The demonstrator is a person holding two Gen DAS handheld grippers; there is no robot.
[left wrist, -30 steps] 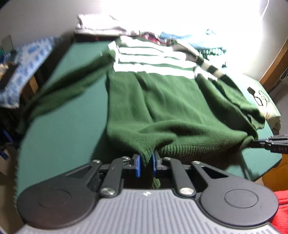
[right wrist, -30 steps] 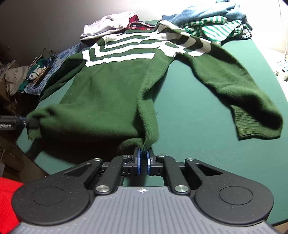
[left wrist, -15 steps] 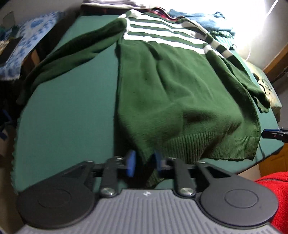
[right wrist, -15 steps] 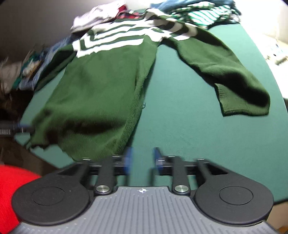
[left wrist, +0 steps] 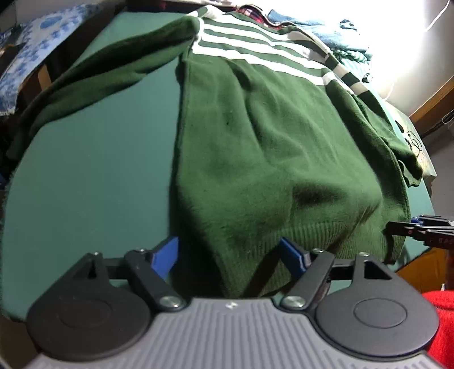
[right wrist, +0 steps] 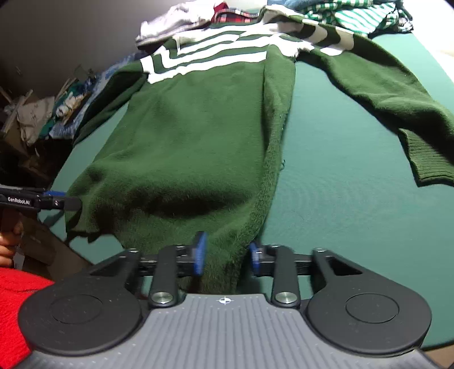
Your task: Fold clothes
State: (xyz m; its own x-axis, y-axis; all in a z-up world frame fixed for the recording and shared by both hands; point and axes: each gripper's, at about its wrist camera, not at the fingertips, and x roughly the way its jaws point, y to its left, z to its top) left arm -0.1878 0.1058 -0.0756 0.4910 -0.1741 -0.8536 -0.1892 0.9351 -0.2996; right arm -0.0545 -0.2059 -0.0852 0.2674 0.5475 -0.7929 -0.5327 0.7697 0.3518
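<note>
- One green table [left wrist: 90,170], covered in green cloth, filling most of both wrist views.
- One green sweater [left wrist: 269,147] spread flat on table, chest-up, white stripes across chest; count of stripes not certain through blur, roughly four.
- Two sleeves, both lying out to the sides: left sleeve [left wrist: 107,71] angled toward table's left edge, right sleeve [right wrist: 391,102] ending in ribbed cuff on bare cloth.
- Ribbed hem at near table edge, hanging slightly over it.
- One pile of other clothes [right wrist: 354,17] at far end, touching sweater's shoulders; number of garments not countable.
- One clutter heap [right wrist: 42,119] off table's left side.
- Two grippers in use.
- Left gripper [left wrist: 229,255]: blue pads spread wide, hem corner lying between them, not pinched.
- Right gripper [right wrist: 227,255]: pads apart, other hem corner between them, no clamping seen.
- One red sleeve [right wrist: 11,306] at lower corner.
</note>
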